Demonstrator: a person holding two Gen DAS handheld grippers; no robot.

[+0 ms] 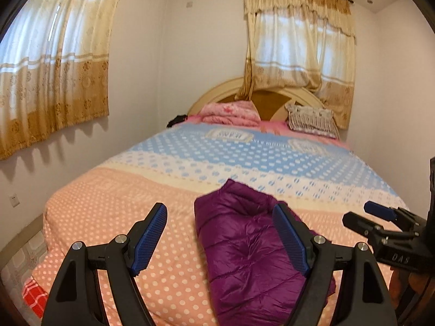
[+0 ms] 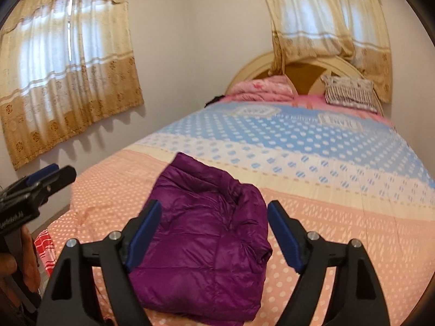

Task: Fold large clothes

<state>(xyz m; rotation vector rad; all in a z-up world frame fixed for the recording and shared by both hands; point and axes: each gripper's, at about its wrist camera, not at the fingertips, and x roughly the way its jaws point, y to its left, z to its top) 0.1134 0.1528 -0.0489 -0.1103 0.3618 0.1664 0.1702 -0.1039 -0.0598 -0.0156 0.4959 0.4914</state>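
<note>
A purple puffer jacket (image 2: 206,233) lies folded into a compact bundle near the foot of the bed, on the peach polka-dot part of the bedspread (image 2: 339,217); the left gripper (image 1: 221,233) hangs above its left edge with jaws spread wide and empty, and the right gripper (image 2: 214,231) hovers over it, likewise wide apart, gripping nothing. The right tool's black body reads "DAS" in the left wrist view; the lettered panels on the blue band of the cover are too blurred to read; pink bedding (image 1: 231,112) and a striped pillow (image 1: 312,121) sit by the headboard (image 1: 272,100).

We see the bed (image 1: 108,217) bearing a folded purple jacket (image 1: 244,250), pink bedding (image 1: 231,112) and a striped pillow (image 1: 312,122)
</note>
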